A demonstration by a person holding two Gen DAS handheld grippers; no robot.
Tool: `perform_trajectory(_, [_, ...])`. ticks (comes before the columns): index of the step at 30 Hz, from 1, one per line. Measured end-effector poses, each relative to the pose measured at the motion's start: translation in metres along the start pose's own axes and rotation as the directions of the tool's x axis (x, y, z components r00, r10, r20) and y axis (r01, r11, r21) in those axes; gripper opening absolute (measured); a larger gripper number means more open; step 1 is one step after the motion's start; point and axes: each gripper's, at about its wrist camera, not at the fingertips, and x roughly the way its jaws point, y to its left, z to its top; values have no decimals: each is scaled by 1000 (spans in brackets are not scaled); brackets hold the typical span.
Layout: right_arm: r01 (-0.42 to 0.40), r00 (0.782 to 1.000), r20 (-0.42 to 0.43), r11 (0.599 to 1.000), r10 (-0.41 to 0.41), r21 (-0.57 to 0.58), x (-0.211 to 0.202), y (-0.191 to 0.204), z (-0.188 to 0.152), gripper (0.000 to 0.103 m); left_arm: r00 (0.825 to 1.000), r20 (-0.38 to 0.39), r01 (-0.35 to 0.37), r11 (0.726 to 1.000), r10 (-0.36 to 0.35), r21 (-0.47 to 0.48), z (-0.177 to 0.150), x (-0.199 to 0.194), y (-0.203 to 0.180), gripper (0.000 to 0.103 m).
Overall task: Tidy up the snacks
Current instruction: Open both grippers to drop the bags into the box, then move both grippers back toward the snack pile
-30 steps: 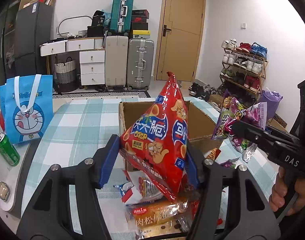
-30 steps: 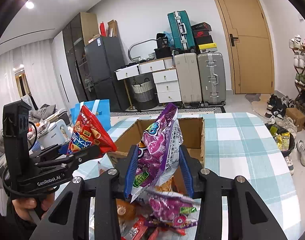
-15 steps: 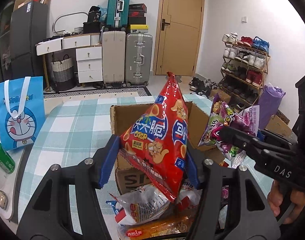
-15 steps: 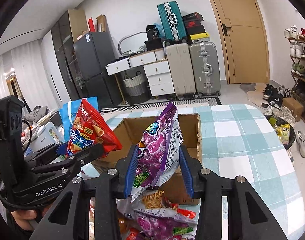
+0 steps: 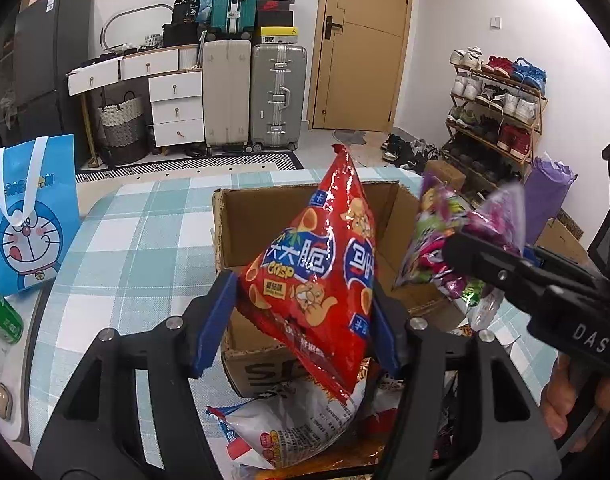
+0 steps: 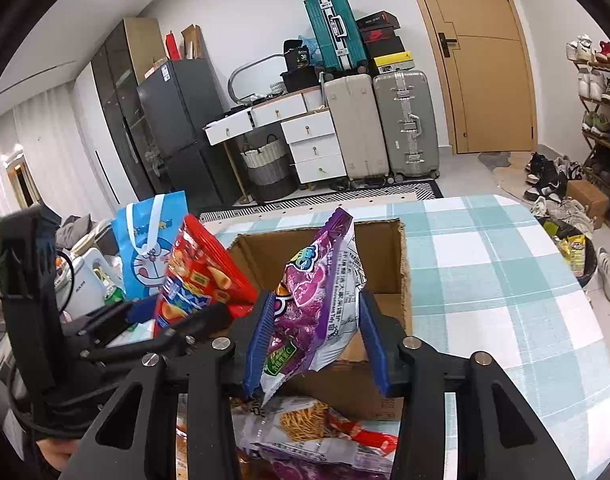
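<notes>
Red crisp bag (image 5: 317,276) sits clamped between the jaws (left gripper (image 5: 301,320)).

glossy red bag (image 5: 317,272), matt cardboard box (image 5: 261,216)

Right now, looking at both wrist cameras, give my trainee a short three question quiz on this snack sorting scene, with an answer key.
1. True or false: the left hand-held gripper holds the red crisp bag.
2. Multiple choice: the cardboard box is A) taped shut, B) open at the top, C) lying upside down.
3. Fill in: the right hand-held gripper holds a ______ snack bag.

Key
1. True; its blue pads press both sides of the bag.
2. B; the flaps stand up and the inside shows.
3. Purple.
</notes>
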Motion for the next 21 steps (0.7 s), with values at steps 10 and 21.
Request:
perform_trajectory(10, [10,999,47,999,-9,-37,-26,0,-3,87,999,37,-30,999,31,-14,-6,-13,10,85])
perform_trajectory(21, [48,997,63,998,-46,-27,-64,-7,-25,103,997,62,-33,998,37,-57,-35,-66,24,102])
